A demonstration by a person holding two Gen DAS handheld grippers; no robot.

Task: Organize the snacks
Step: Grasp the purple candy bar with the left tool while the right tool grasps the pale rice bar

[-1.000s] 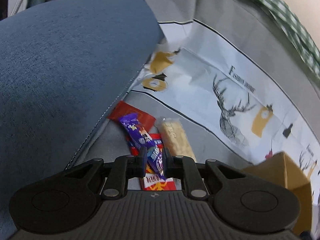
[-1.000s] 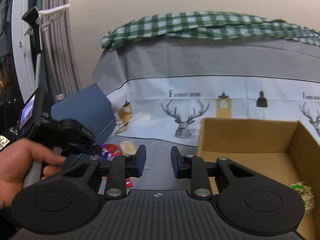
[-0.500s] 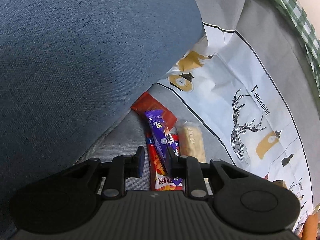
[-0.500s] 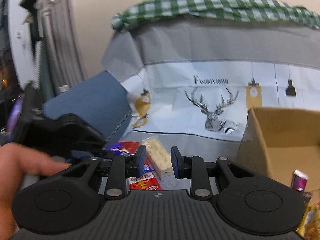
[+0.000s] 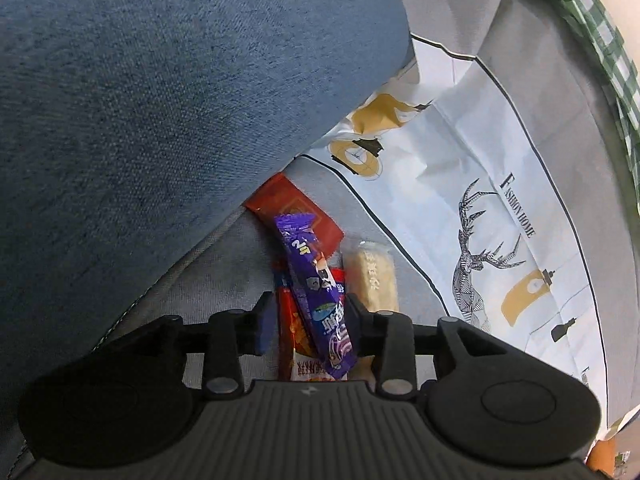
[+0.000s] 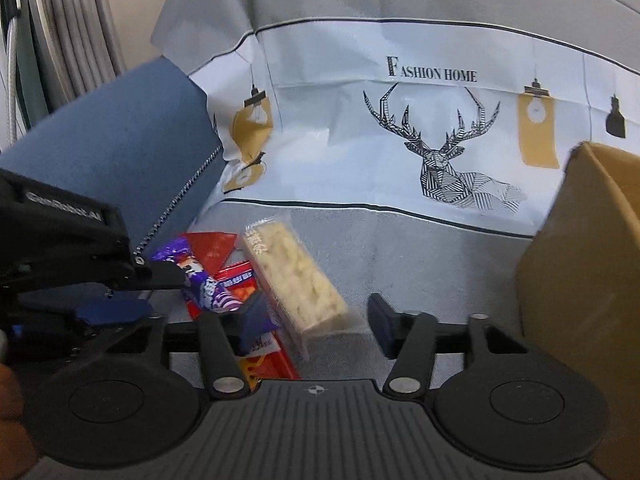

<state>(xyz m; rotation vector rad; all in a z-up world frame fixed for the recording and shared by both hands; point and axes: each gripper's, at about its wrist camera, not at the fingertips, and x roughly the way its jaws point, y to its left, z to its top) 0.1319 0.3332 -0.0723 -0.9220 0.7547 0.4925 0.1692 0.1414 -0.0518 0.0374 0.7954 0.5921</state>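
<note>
At the bottom centre of the left wrist view, the left gripper (image 5: 310, 318) stands spread, its matte black fingers flanking a glossy purple snack bar (image 5: 316, 300), crinkled foil, long and narrow. The bar lies across a flat red packet (image 5: 298, 216) and an orange-red wrapper (image 5: 294, 336) on grey woven fabric, just beside a blocky pale rice bar (image 5: 376, 276) in clear film. Coarse blue cushion cloth (image 5: 160, 120) fills the upper left. In the right wrist view, the right gripper (image 6: 316, 322) is spread wide around the rice bar (image 6: 296, 284); a matte brown cardboard box (image 6: 580, 280) stands at right, before a creased deer-print cover (image 6: 440, 140).
</note>
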